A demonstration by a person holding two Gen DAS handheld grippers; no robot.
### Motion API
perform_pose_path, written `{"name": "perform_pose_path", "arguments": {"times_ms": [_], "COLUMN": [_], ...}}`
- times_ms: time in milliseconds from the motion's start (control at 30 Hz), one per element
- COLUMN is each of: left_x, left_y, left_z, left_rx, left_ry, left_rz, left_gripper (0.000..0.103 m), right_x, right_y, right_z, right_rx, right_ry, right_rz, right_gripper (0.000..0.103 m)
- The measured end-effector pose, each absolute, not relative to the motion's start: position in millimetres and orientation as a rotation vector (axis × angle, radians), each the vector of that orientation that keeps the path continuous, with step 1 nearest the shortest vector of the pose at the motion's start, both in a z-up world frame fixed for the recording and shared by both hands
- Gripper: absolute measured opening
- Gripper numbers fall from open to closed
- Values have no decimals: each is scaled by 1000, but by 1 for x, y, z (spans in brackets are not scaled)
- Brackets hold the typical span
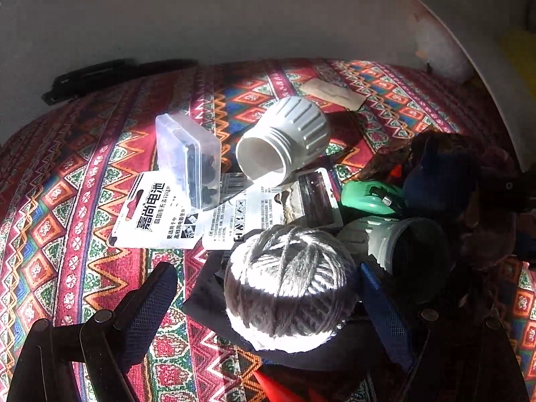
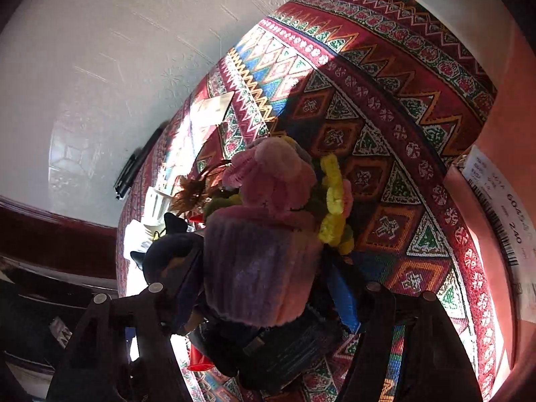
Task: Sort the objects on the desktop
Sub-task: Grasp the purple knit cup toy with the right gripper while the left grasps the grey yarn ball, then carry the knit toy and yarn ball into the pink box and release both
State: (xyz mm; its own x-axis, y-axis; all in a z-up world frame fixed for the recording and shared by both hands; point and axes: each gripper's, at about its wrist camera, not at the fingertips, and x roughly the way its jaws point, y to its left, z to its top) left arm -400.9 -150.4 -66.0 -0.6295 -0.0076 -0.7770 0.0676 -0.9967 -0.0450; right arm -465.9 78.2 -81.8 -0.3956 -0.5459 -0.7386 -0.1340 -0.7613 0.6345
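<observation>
Where the left wrist view looks down, the left gripper (image 1: 268, 305) has its two blue-padded fingers (image 1: 150, 305) spread apart, one on either side of a grey ball of wound twine (image 1: 288, 288); whether the pads touch it I cannot tell. The ball sits on a dark flat item, on a red patterned woven tablecloth (image 1: 67, 201).

Beyond the ball, further from the camera: two white battery blister cards (image 1: 157, 214) lying flat, a clear plastic hinged box with small dark pieces inside (image 1: 189, 157) resting partly on them, and a grey ribbed plastic screw cap on its side (image 1: 284, 140), open end toward the camera. To the right, a green round plastic item (image 1: 368, 197) and a second grey cap in shadow (image 1: 402, 244). A tan paper slip (image 1: 335, 95) lies at the far side.

Right wrist view: the right gripper (image 2: 268, 268) is closed on a pink-and-purple fuzzy chenille flower bundle (image 2: 261, 244) (yellow fuzzy blooms (image 2: 335, 207) along its right side), fingers (image 2: 345, 294) pressed against both flanks. A dark blue eared plush shape (image 2: 171, 254) sits just left of it.
</observation>
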Motion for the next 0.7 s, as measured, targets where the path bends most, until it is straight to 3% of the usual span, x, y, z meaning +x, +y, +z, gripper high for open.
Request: {"name": "perform_pose_path", "arguments": {"times_ms": [33, 233, 400, 500, 700], "left_x": [-401, -374, -317, -278, -219], "left_y": [-150, -144, -146, -143, -118], "left_z": [-66, -52, -24, -5, 39], "left_rx": [1345, 1304, 1191, 1119, 996], "left_ry": [131, 188, 369, 474, 516], "left_rz": [-2831, -2836, -2817, -2825, -2913], "left_gripper": [66, 65, 65, 65, 65], "right_x": [-466, -441, -395, -365, -309], "right_y": [79, 92, 117, 126, 151], "right_z": [-82, -39, 5, 32, 88], "right_rx": [1539, 1393, 1231, 1141, 944], "right_ry": [-921, -977, -1080, -1076, -1005], "right_rz": [-2241, -2223, -2182, -2169, -2236], "right_gripper": [64, 63, 63, 63, 63]}}
